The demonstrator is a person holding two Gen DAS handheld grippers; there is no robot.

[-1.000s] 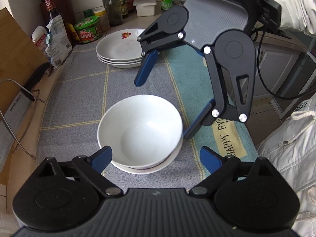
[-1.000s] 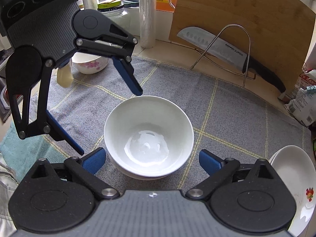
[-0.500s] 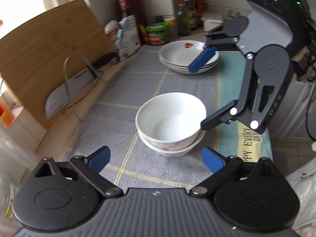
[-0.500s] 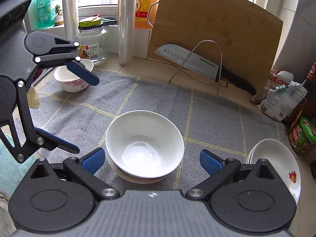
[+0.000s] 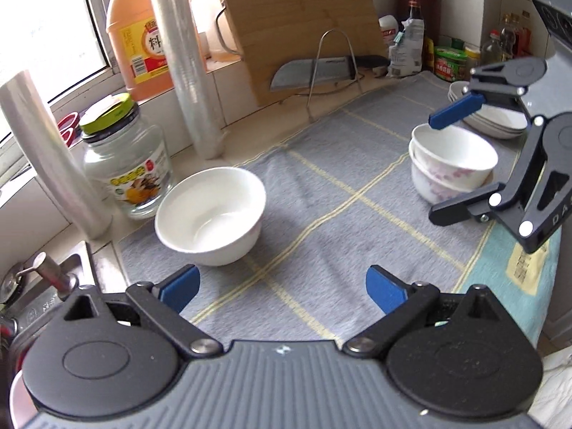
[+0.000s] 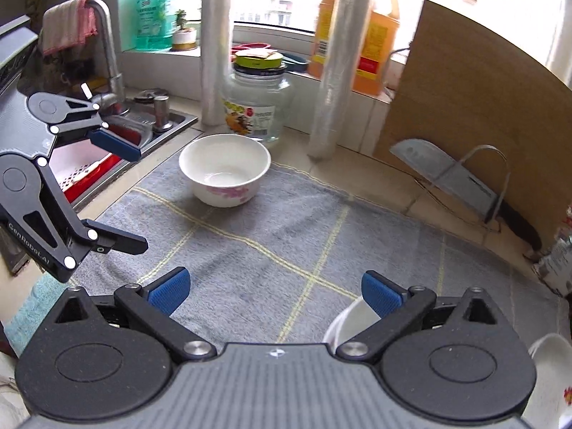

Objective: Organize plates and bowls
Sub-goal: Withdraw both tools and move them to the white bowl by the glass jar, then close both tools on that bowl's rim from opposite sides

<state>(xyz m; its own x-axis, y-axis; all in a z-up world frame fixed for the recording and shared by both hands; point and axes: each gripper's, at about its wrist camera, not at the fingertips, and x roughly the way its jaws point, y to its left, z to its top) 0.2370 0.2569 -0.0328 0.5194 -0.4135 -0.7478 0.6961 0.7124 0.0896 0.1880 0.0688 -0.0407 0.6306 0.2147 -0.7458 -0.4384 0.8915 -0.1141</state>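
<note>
A single white bowl point(image 5: 211, 214) with pink flowers stands on the grey mat near the glass jar; it also shows in the right wrist view point(image 6: 224, 168). Two stacked bowls point(image 5: 452, 164) stand at the right of the mat, their rim just visible in the right wrist view point(image 6: 348, 321). A stack of white plates point(image 5: 497, 119) lies behind them. My left gripper point(image 5: 282, 291) is open and empty, a short way in front of the single bowl. My right gripper point(image 6: 275, 291) is open and empty, above the stacked bowls.
A glass jar point(image 5: 125, 171), two film rolls point(image 5: 187, 71) and an orange oil jug point(image 5: 137, 32) stand behind the single bowl. A sink point(image 6: 107, 153) with tap lies left. A wooden cutting board point(image 5: 296, 25) and a knife on a wire rack point(image 5: 318, 71) stand at the back.
Both grippers have swung away from the stacked bowls toward the single bowl by the jar. The stacked bowls stay on the mat. Both grippers stay open.
</note>
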